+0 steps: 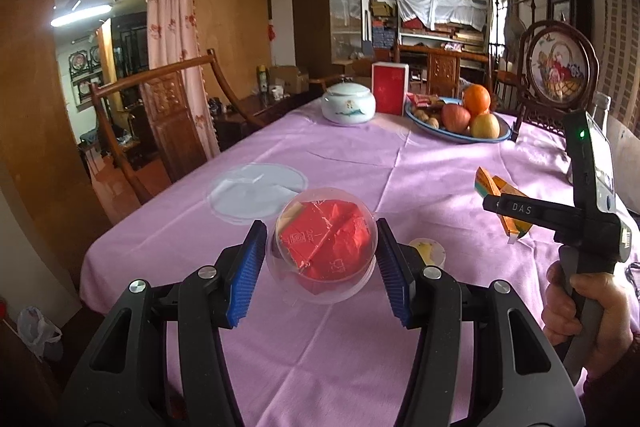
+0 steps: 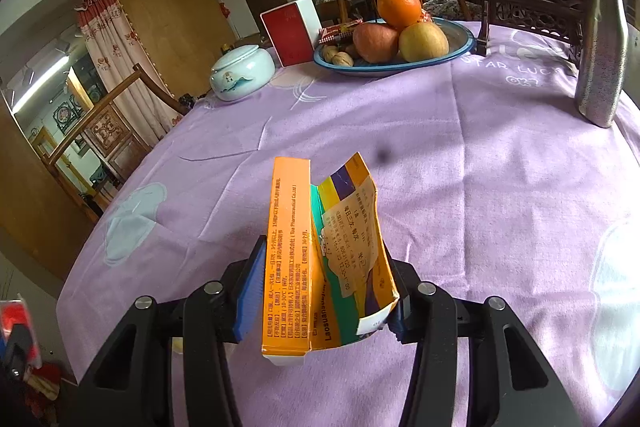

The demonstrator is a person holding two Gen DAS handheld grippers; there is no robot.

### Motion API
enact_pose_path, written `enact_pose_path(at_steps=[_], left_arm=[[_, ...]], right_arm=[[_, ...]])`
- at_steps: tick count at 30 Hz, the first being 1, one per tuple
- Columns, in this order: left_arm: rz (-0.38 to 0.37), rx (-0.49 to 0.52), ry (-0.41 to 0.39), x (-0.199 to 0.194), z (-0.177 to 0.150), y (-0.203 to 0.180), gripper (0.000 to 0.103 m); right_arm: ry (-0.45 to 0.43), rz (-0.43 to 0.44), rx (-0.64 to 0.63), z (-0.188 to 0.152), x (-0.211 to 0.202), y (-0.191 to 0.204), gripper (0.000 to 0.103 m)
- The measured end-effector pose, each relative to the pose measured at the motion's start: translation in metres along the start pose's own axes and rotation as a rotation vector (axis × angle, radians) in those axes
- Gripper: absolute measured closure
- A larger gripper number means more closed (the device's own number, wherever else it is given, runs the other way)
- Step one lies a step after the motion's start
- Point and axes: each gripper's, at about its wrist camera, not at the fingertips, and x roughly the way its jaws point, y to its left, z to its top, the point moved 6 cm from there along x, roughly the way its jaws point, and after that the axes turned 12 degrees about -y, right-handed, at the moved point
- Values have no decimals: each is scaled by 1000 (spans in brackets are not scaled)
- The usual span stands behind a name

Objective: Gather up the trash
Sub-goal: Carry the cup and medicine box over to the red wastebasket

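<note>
"DAS" is printed on the right gripper (image 1: 505,207); "STAR LUC" on the tablecloth (image 2: 516,67); "Laosuensun" on the orange box (image 2: 320,259).

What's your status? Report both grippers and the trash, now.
Left gripper shut on clear cup stuffed with red wrapper. Right gripper shut on crushed orange box. Nothing blocking.
</note>
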Motion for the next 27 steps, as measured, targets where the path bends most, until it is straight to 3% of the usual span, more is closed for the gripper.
enact_pose_path(at_steps=[6,14,20,27], left_arm=[[37,-3,-31,-27,6,19,49],[71,-27,-70,-68,6,61,49],[91,-77,-70,-85,-5,95,49],[162,-122,-76,-106,-23,149,49]], right_arm=[[-62,-2,-31,0,-18,4,53],[-141,80,-58,-16,-69,19,53],[-148,105,-41,-41,-99,26,53],[-160,172,-57,-60,-127,72,53]])
